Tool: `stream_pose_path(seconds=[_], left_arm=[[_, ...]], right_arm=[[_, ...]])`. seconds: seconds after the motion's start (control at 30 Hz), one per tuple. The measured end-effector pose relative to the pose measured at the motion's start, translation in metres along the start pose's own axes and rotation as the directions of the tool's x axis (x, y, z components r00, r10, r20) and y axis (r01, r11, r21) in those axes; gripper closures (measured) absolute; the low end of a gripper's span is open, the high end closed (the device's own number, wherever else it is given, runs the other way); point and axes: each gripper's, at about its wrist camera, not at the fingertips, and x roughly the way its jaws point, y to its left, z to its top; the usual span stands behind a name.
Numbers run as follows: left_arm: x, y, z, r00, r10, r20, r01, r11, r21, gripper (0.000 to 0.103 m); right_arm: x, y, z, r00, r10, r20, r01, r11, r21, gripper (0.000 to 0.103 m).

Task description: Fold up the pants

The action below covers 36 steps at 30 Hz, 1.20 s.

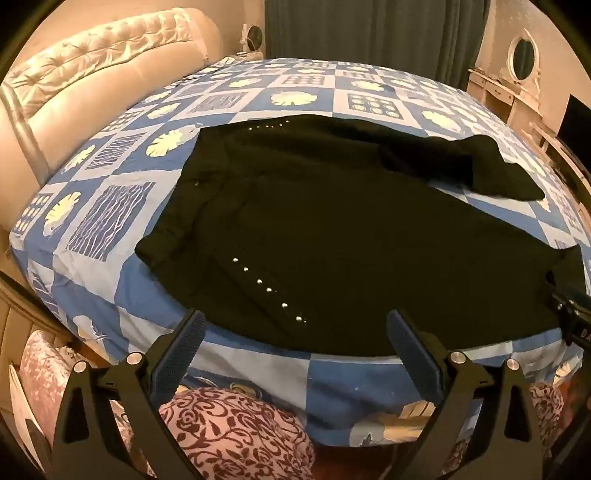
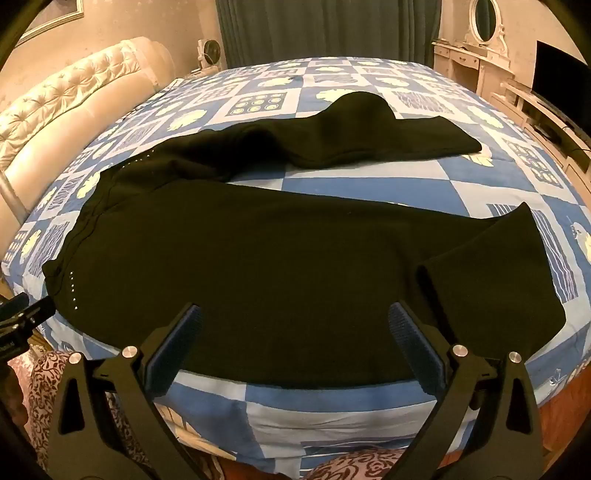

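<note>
Black pants (image 1: 351, 229) lie spread flat on the bed, waistband to the left, legs running right. A row of small silver studs (image 1: 267, 290) marks the near hip. In the right wrist view the pants (image 2: 258, 258) show two legs apart, the far leg (image 2: 369, 136) angled away, the near leg's hem (image 2: 517, 277) at right. My left gripper (image 1: 295, 321) is open and empty, hovering over the near edge by the studs. My right gripper (image 2: 295, 314) is open and empty, over the near leg's edge.
The bed has a blue and white patchwork cover (image 1: 110, 206) and a tufted cream headboard (image 1: 92, 74) at left. A dressing table with an oval mirror (image 2: 484, 22) and a dark screen (image 2: 561, 77) stand at right. Floral fabric (image 1: 240, 435) shows below the bed's near edge.
</note>
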Motion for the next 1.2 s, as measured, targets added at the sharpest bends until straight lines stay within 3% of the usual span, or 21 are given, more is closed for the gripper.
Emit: stream_pose_path(seconds=[1.03,1.2], left_arm=[[0.004,0.002,-0.005,1.000,0.024,-0.004,-0.024,1.000,-0.008,0.005],[0.009,0.003,-0.005,0.998,0.006,-0.069,-0.004,1.000,0.026,0.005]], right_arm=[[-0.001,-0.003,0.000,1.000,-0.002,0.001,0.002,1.000,0.001,0.002],[0.000,-0.007,0.003,0.999,-0.041,0.001,0.041,0.999,-0.018,0.002]])
